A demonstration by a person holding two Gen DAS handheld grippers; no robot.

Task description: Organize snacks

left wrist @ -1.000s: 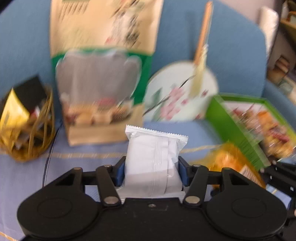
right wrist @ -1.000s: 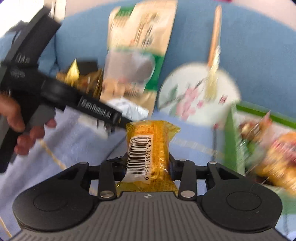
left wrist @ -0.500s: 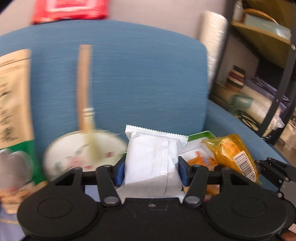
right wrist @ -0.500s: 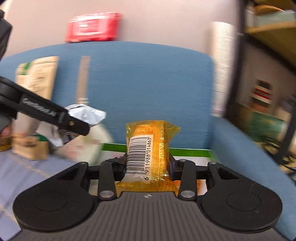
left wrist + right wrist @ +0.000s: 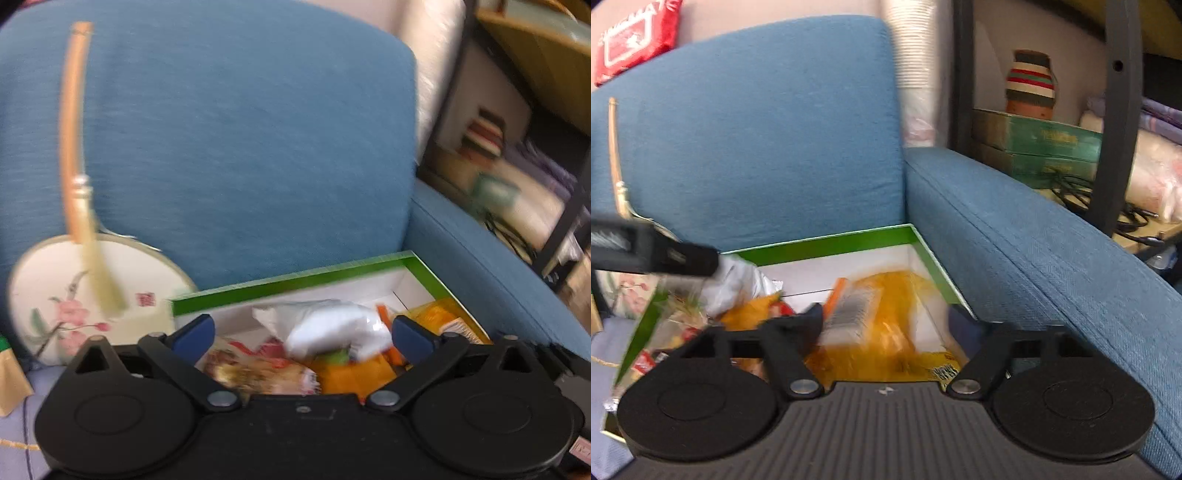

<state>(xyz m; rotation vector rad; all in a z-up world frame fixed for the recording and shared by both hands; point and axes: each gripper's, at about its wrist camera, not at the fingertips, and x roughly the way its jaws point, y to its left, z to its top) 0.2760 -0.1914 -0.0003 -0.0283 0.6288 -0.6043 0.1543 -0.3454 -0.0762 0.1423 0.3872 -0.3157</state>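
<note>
A green-rimmed white box lies on the blue sofa seat and shows in the right wrist view too. My left gripper is open over it; the white snack packet lies blurred between its blue pads, loose in the box. My right gripper is open over the box's right end; the orange packet with a barcode lies blurred below it among other snacks. The left gripper's side crosses the right wrist view.
A round painted fan with a wooden handle leans on the sofa back. The sofa armrest runs along the box's right side. A dark shelf unit with boxes and cables stands beyond it. A red packet sits above the backrest.
Both grippers swung right from the sofa's left side to the green box and opened. The white packet and the orange packet left the jaws and dropped into the box.
</note>
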